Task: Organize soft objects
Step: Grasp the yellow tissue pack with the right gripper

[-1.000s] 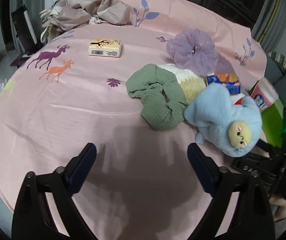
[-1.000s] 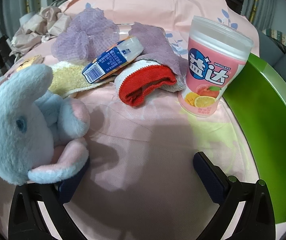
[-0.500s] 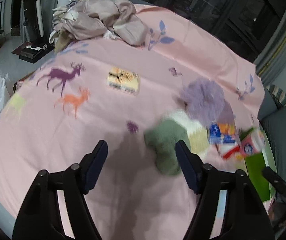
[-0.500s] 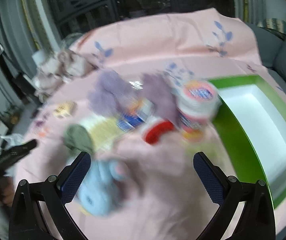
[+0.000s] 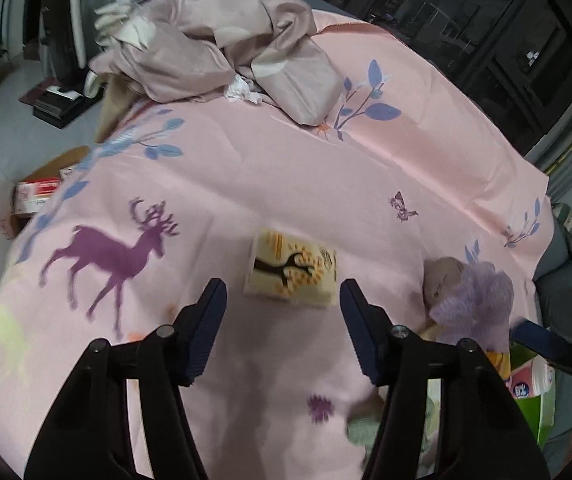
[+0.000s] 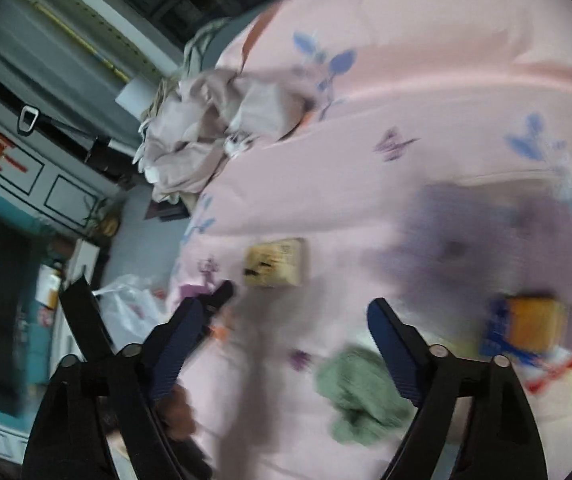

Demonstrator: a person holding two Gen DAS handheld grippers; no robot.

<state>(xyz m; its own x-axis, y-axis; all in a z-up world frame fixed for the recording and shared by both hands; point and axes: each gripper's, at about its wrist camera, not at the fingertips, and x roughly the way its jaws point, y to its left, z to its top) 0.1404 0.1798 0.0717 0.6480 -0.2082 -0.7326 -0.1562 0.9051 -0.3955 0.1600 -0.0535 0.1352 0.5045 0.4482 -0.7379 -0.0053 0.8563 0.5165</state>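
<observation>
Soft objects off-centre now: purple scrunchie toward the table's right edge, green scrunchie half hidden behind the left gripper's right finger, both well apart from the tissue pack near the table's middle. No sign of the blue plush in either view, though a second ago it filled the near right of both. Swung away from that cluster within the last second, both grippers, and now aimed at the pack. Left jaws closing, about half-wide, nothing between them; pack just beyond the tips, untouched. Right gripper lifted and turned the same way, jaws closing from full width but still fairly wide, empty too; heavily blurred view, with the pack ahead and the green scrunchie by its right finger. Probably means a change of target: pack as the next pick for the left side, scrunchies left for later. Nothing yet gathered, judging by the spread. Crumpled fabric at the far edge. Green tray barely showing at the right edge, likely the drop place.
</observation>
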